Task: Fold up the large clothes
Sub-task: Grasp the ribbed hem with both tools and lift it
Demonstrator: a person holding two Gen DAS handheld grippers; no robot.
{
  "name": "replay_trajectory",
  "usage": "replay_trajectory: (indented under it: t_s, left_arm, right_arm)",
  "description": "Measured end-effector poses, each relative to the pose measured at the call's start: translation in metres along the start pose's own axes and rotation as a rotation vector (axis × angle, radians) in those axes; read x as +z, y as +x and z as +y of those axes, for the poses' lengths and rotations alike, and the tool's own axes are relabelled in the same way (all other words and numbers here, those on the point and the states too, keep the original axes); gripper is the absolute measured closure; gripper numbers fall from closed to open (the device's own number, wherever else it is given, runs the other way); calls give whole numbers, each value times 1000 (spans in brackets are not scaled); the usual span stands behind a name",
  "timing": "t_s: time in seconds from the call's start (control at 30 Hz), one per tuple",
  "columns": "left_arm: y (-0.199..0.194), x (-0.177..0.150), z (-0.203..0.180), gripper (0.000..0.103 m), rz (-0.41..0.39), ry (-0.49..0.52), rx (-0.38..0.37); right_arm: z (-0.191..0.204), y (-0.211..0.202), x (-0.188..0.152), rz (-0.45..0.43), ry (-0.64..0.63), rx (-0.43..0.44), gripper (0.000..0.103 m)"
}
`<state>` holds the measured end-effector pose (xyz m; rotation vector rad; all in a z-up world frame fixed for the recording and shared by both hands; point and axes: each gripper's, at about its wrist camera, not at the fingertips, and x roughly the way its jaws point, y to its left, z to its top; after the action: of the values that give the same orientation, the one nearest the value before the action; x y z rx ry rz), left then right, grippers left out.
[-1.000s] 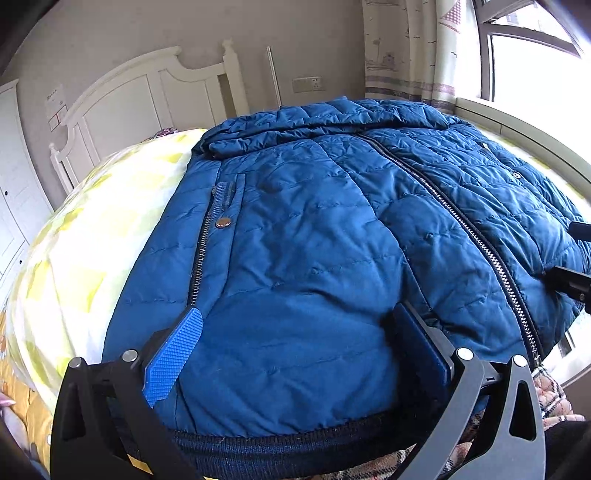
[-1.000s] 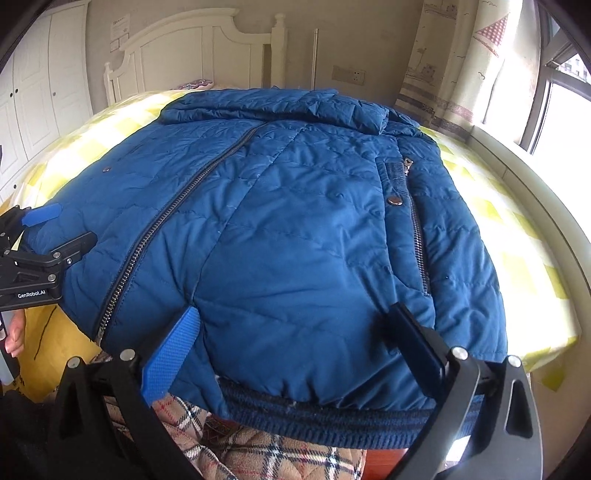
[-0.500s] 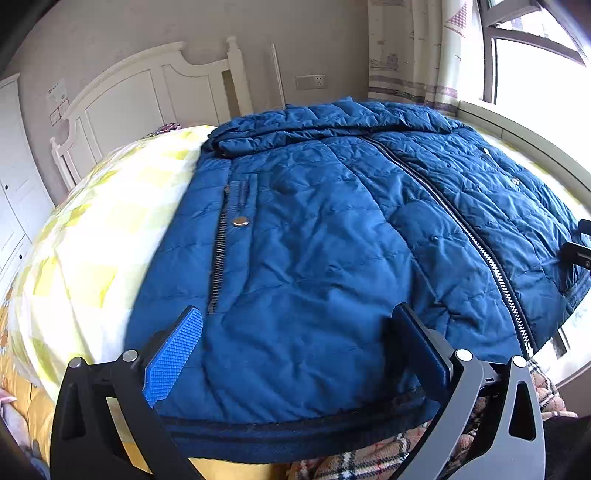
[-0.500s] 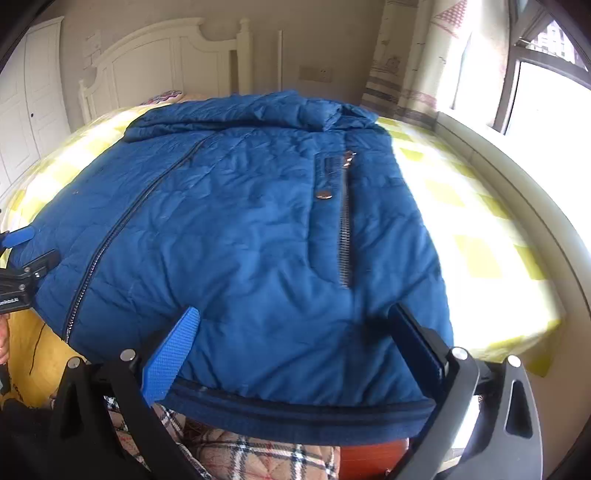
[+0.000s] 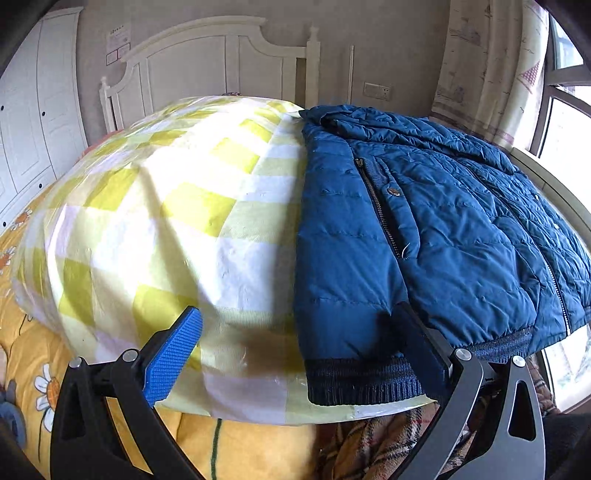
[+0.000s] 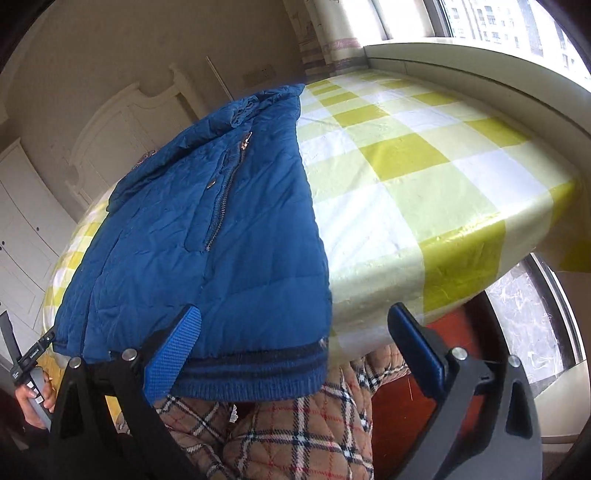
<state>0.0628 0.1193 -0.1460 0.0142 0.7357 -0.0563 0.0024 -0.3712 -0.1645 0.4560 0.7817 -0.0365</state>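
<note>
A blue quilted jacket (image 5: pixel 424 229) lies flat, zipped, on a yellow-and-white checked table cover (image 5: pixel 177 206), its ribbed hem hanging over the near edge. My left gripper (image 5: pixel 299 350) is open and empty at the jacket's left hem corner, its right finger over the fabric. In the right wrist view the jacket (image 6: pixel 207 236) fills the left side. My right gripper (image 6: pixel 295 350) is open and empty, straddling the jacket's right hem corner over the checked cover (image 6: pixel 406 177).
A white headboard (image 5: pixel 221 62) and white wardrobe doors (image 5: pixel 33 122) stand behind. A curtain (image 5: pixel 484 66) and window (image 6: pixel 498 22) are at the right. Plaid quilted fabric (image 6: pixel 295 432) lies below the table edge. A yellow flowered cover (image 5: pixel 37 369) is at lower left.
Both grippers have swung outward: the left to the jacket's left edge, the right to its right edge. Each view now shows much bare checked cover. Jaws stay open.
</note>
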Motion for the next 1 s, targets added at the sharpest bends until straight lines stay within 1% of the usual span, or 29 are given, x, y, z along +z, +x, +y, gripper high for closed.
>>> replay_trajectory:
  t_s: [0.03, 0.07, 0.13, 0.17, 0.2, 0.23, 0.3, 0.37, 0.43, 0.5, 0.57, 0.6, 0.63, 0.7, 0.73, 0.8, 0.83, 0.9, 0.93, 0.97, 1.0]
  left_arm:
    - [-2, 1, -4, 5, -4, 20, 7]
    - [-3, 1, -9, 5, -8, 41, 12]
    - [-7, 0, -15, 5, -18, 76, 9]
    - [-6, 0, -18, 5, -17, 87, -5]
    - [-5, -2, -20, 5, -6, 93, -23]
    - [-3, -4, -20, 5, 2, 93, -27]
    - [-2, -7, -16, 5, 10, 76, -41]
    - [0, -8, -7, 5, 27, 30, -79]
    - [2, -8, -2, 4, 43, -3, -105]
    - [3, -9, -6, 4, 44, 2, -99]
    - [0, -10, -12, 10, 31, 27, -103]
    - [-2, -10, -17, 26, 25, 41, -127]
    - [-4, -10, -20, 37, 24, 48, -149]
    - [-7, -9, -28, 39, 12, 75, -115]
    - [-7, -8, -30, 39, 11, 85, -110]
    - [-4, -7, -25, 37, 17, 61, -135]
    - [-1, -7, -21, 28, 27, 38, -148]
    - [4, -7, -13, 17, 42, 0, -143]
    - [5, -7, -12, 17, 47, -9, -155]
    - [5, -7, -13, 20, 47, -4, -161]
    - [2, -7, -16, 31, 41, 11, -171]
  right_arm:
    - [5, -1, -1, -3, -19, 4, 21]
    - [12, -3, -1, -11, -46, 5, 26]
    - [24, -4, -1, -5, -88, -47, 26]
    - [26, -4, -1, -3, -96, -58, 26]
    - [26, -5, -2, -4, -92, -52, 28]
    - [25, -6, -3, 0, -84, -37, 34]
    - [29, -12, -3, -2, -95, -39, 39]
    - [37, -18, -3, -10, -141, -67, 45]
    - [44, -22, -2, -18, -172, -84, 48]
    - [48, -24, -2, -26, -186, -90, 49]
    - [48, -23, -2, -27, -188, -99, 49]
    - [48, -21, -3, -27, -187, -104, 49]
    - [48, -21, -4, -27, -188, -107, 49]
    - [47, -21, -4, -30, -189, -108, 49]
    - [47, -21, -4, -30, -189, -106, 49]
    - [47, -21, -5, -31, -187, -106, 48]
    - [47, -21, -5, -33, -186, -105, 47]
    - [46, -20, -5, -38, -175, -99, 44]
    - [46, -19, -6, -39, -169, -95, 43]
    - [46, -18, -6, -41, -167, -96, 43]
    - [46, -16, -7, -43, -171, -102, 43]
